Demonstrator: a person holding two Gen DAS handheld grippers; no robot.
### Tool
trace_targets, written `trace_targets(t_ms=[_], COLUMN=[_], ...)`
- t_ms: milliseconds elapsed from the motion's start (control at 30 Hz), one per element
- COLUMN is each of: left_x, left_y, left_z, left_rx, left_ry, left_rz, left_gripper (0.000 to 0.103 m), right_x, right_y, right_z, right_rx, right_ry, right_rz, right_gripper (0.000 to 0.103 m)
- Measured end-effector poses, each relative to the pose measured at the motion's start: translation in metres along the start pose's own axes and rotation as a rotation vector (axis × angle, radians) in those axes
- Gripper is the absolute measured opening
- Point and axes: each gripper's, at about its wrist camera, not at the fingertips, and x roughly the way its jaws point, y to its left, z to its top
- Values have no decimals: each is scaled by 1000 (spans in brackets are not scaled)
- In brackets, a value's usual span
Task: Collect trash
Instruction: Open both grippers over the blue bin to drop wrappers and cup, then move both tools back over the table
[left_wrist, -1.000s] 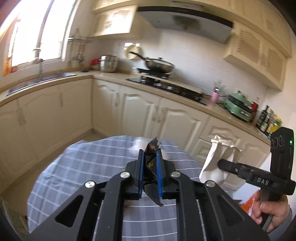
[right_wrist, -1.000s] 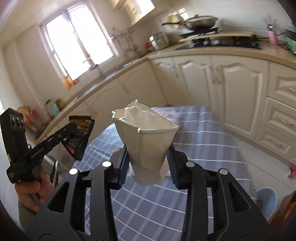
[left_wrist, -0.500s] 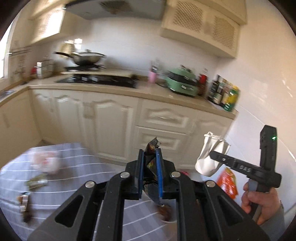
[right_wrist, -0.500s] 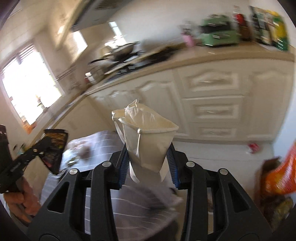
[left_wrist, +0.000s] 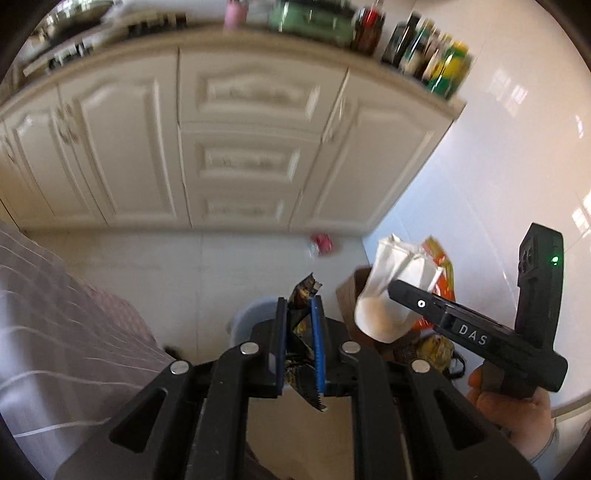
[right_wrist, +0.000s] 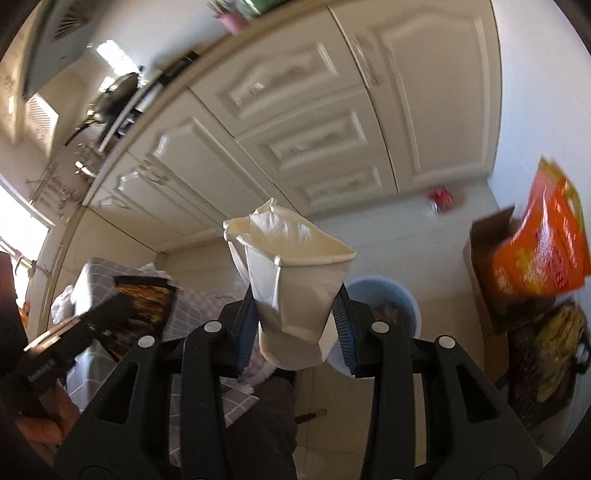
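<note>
Both grippers are loaded: left gripper (left_wrist: 299, 334) is pinched tight on a dark snack wrapper (left_wrist: 303, 295), right gripper (right_wrist: 295, 325) is clamped around a crumpled white paper cup (right_wrist: 291, 291). The blue bin (right_wrist: 402, 295) sits on the floor right below them, so I'd say pickup is done and only the drop is left. 1 red scrap (right_wrist: 439, 197) by the cabinets looks uncollected too.

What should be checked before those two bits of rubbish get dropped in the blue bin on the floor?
1. Dark wrapper clamped in left tool: ok.
2. Crumpled paper cup clamped in right tool: ok.
3. Blue bin in sight, unlidded: ok.
4. Room left in bin: cannot tell, it is half hidden.
5. Tools directly over the bin's opening: cannot tell.
6. Picture sharp enough to aim: not ok, the cabinets are blurred.
</note>
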Motion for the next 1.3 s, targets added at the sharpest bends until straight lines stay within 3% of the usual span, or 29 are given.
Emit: trace_targets(t_ms=[200,267,300,333,367,400,567,867,1300], left_x=[65,81,87,91,93,93,77,20,-96], left_y=[-3,0,1,3,6,9,18,12,10], left_z=[7,10,11,12,13,16,18,16,6], left_rx=[-16,-33,-37,-39,-50,-57,-59,-16,9], left_ry=[118,157,172,185,185,179,146,46,-152], left_rz=[7,-1,7,16,23,29,79,118,120], left_gripper=[12,15,31,43,64,70,81,85,86], right_x=[47,59,64,65,66,67,59,29,-47], right_y=[-19,-25,-29,-32,-34,-35,-39,-15,68], right_z=[8,10,9,10,9,8,6,5,12], right_rx=[63,91,108,114,119,123,143,110,-12], right_ry=[80,100,101,95,94,98,69,10,-130], right_rz=[-22,-23,-28,-33,-34,-32,-66,-73,-20], right_gripper=[41,53,73,80,80,81,96,97,97])
